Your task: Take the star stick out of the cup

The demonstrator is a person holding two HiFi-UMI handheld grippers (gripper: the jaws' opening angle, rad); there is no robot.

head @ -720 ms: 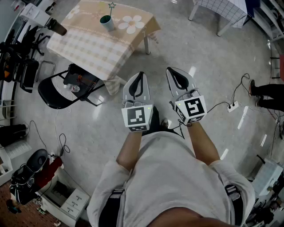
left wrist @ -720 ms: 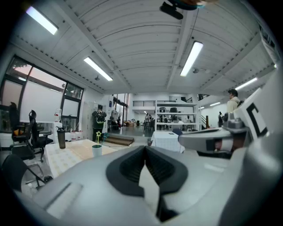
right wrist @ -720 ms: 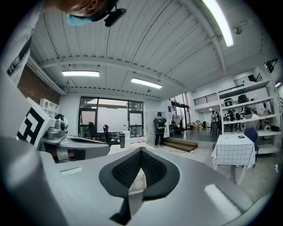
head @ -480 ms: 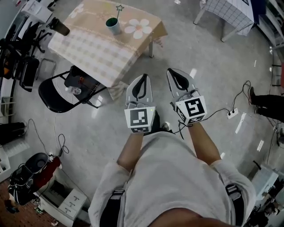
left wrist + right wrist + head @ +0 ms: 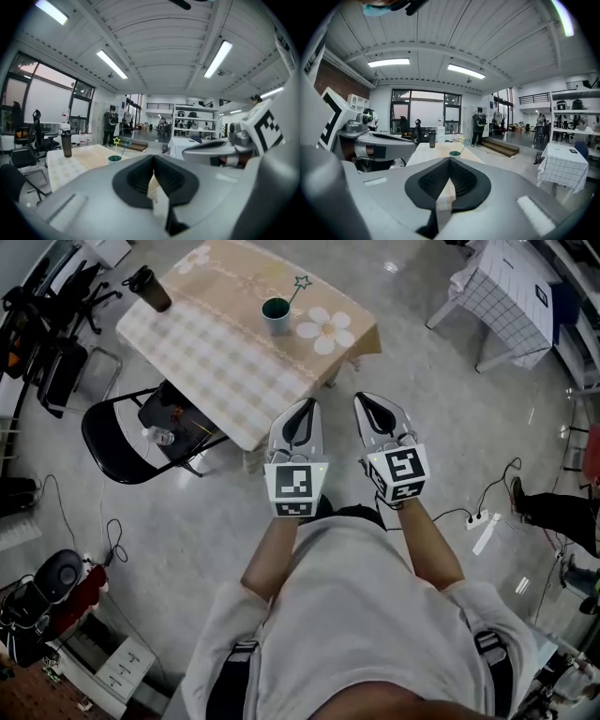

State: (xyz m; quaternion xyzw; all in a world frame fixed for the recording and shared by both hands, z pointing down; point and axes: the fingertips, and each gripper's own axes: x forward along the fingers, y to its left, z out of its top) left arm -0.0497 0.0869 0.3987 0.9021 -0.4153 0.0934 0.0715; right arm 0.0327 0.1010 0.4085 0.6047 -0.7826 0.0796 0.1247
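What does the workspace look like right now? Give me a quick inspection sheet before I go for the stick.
Surface: table under a checked cloth, ahead of both grippers.
Job's things: star stick stands tilted in the cup, untouched.
Clutter: dark tumbler at the table's far-left corner.
Grippers: left gripper and right gripper shut, empty, over the floor short of the table.
Cables: power strip and cord on the floor at right; loose cord at left.
Surroundings: black folding chair beside the table; second clothed table far right.
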